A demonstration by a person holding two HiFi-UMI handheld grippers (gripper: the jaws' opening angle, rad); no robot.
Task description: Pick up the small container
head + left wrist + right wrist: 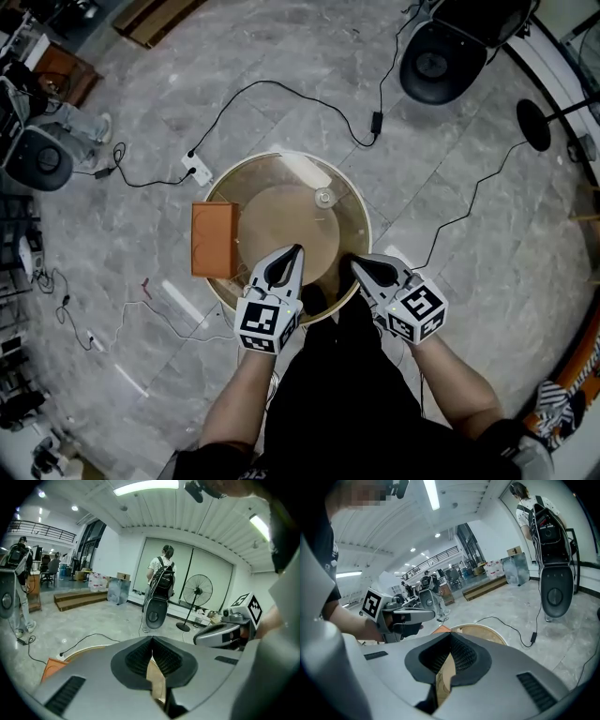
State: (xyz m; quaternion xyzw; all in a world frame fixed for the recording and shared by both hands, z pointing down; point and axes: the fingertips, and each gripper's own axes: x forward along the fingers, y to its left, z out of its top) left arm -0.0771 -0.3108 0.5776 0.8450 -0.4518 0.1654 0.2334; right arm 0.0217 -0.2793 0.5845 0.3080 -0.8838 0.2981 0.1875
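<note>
Container status: small clear round container (323,197) stands upright on the round glass-topped table (281,220), ahead of both tong tips and roughly on the line between them, well apart from each; it is not visible in either gripper view.

Left tongs (299,248): jaws pressed together, nothing between the ribbed pads; right tongs (354,263): same, shut and empty; both hover over the near rim of the table, tips pointing towards the far side.

Handling, my judgement only: looks light and thin-walled, probably plastic or glass; stiff enough for a pinch but likely smooth, so it could slip or skate on the glass top if nudged off-centre; a hard squeeze might crack or pop it out.

Grip point: across the full diameter on the side wall, just under the rim, approaching from above; jaws must be opened first; either tongs could reach it.

Contents: too small to tell; nothing obvious shows inside.

Other item: flat orange-brown rectangular box (214,240) lies left of the left tongs, overhanging the table edge; closed face up, contents not visible; clear of the approach path.
</note>
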